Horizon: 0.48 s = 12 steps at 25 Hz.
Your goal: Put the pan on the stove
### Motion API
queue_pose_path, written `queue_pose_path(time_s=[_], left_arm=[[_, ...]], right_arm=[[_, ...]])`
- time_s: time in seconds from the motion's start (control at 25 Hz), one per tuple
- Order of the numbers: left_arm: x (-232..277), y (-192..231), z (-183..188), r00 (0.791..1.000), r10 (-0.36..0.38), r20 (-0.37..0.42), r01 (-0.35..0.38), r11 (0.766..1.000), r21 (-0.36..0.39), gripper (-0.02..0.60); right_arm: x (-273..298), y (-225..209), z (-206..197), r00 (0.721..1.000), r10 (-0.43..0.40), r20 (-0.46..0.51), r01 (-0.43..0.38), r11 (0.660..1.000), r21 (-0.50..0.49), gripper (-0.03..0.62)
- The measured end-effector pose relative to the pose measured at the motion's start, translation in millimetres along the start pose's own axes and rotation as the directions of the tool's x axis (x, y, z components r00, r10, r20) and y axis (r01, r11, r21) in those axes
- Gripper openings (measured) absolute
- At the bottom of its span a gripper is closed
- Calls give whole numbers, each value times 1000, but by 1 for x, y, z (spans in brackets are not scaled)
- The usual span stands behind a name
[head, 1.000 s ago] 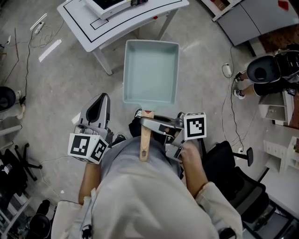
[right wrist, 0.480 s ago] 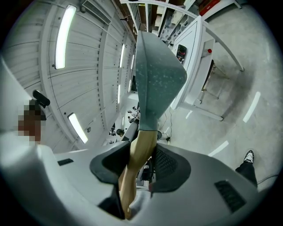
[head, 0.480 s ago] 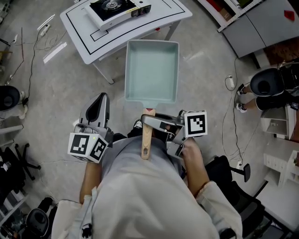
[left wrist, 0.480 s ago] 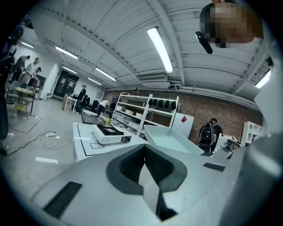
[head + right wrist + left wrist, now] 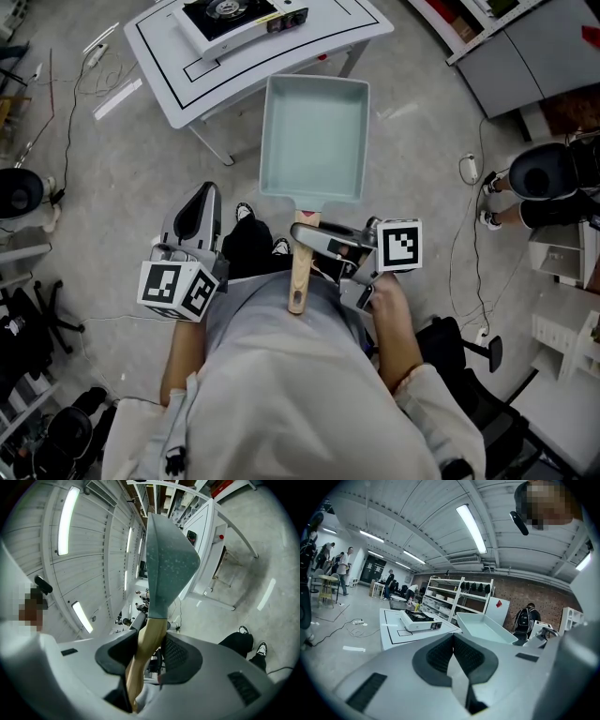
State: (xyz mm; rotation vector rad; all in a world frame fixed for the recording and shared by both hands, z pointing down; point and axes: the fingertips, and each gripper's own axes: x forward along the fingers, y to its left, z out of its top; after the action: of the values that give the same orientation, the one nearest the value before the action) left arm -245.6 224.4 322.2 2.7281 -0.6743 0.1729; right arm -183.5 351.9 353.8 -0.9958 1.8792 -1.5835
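Observation:
A square pale-teal pan (image 5: 314, 141) hangs level over the floor by its wooden handle (image 5: 300, 272). My right gripper (image 5: 302, 236) is shut on that handle from the right; in the right gripper view the handle (image 5: 147, 639) runs between the dark pads and the pan (image 5: 166, 559) stretches ahead. The portable stove (image 5: 239, 17) stands on a white table (image 5: 178, 84) beyond the pan, to its left. My left gripper (image 5: 208, 192) is held left of the pan, shut and with nothing in it. The left gripper view shows the stove (image 5: 419, 619) ahead and the pan (image 5: 480, 627) to its right.
The person's black shoes (image 5: 248, 239) stand on the grey floor under the handle. A black office chair (image 5: 469, 347) sits at the lower right. Another person (image 5: 544, 173) is at the right edge. Cables (image 5: 70, 103) lie on the floor at left.
Both grippers and the pan have come closer to the white table; the stove now shows in full at the top. The grip on the handle is unchanged.

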Motion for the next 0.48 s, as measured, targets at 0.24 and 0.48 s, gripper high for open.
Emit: queue_pose_path(time_s=[0.24,0.48], left_arm=[[23,0,-3,999,-25,-22,24,1000,-8,8],[64,12,2,998,-40,-45,39,999,-4,8]], right_arm=[[0,-9,17,1000,-11,15,10,1000,10,163],[4,-23,52,999,-35,24,35,999,18,164]])
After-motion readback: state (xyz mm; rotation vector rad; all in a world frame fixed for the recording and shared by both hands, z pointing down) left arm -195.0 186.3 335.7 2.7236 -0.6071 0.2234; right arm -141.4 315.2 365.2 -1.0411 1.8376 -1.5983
